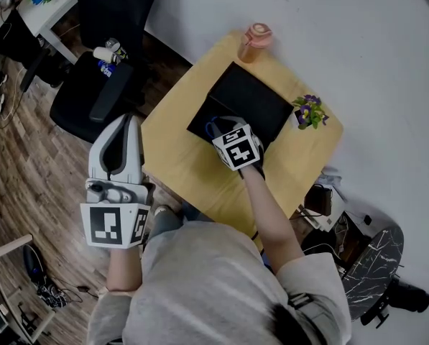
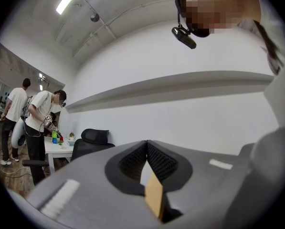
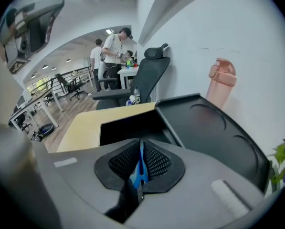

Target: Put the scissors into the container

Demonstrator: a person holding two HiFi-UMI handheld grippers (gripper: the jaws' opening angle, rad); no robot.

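Observation:
The scissors [image 1: 213,126] have blue handles and are clamped in my right gripper [image 1: 220,125], which hovers over the near left end of the black container [image 1: 254,95] on the wooden table [image 1: 174,149]. In the right gripper view the blue handle [image 3: 140,170] shows between the shut jaws of the right gripper [image 3: 141,149]. Beyond it lie the container's dark opening [image 3: 128,125] and its raised lid [image 3: 209,130]. My left gripper [image 1: 126,122] hangs off the table's left side, above the floor. In its own view the left gripper [image 2: 146,149] is shut with nothing held.
A pink bottle [image 1: 255,40] stands at the table's far edge, and a small purple-flowered plant [image 1: 310,111] is right of the container. A black office chair [image 1: 99,92] is to the left of the table. Bags and gear lie on the floor at right [image 1: 358,250]. People [image 2: 42,123] stand at a distant white table.

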